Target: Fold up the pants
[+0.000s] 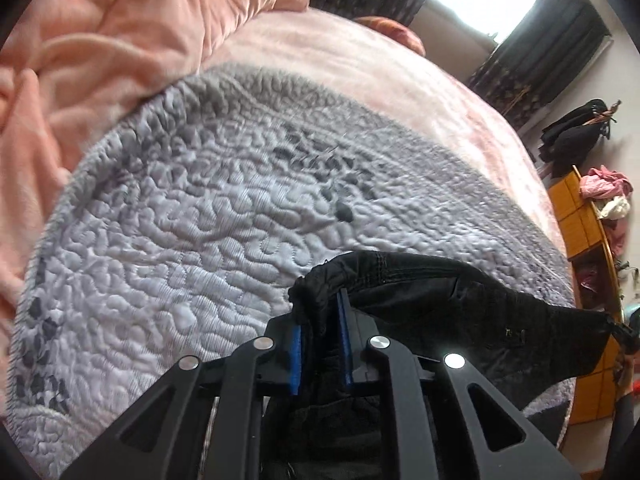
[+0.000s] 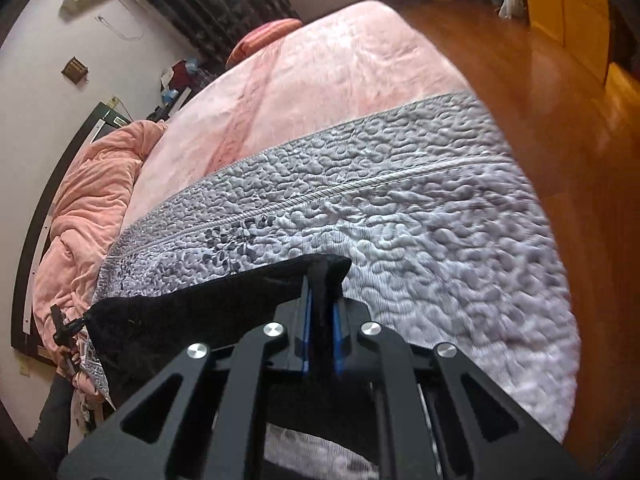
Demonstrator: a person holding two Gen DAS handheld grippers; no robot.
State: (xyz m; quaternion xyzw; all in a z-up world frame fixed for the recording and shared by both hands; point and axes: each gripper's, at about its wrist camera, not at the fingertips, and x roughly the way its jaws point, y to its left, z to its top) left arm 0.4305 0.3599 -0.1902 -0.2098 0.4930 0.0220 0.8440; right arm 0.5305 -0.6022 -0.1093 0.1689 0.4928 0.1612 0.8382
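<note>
While both tongs are clenched on the black pants (image 1: 460, 304), left tongs (image 1: 320, 320) and right tongs (image 2: 322, 300) pinch opposite corners, the edge spanning between them above the grey quilt (image 1: 180, 220).

Left tongs (image 1: 320, 320) and right tongs (image 2: 320, 304): matt black frames of slotted struts with triangular cut-outs, each pinned by four round silver rivets (bright against the dark plastic). The fingers (image 1: 295, 356) carry blue ribbed pads on their inner faces.

Both tools (image 1: 320, 312) (image 2: 320, 304) clamped, seemingly raised.
</note>
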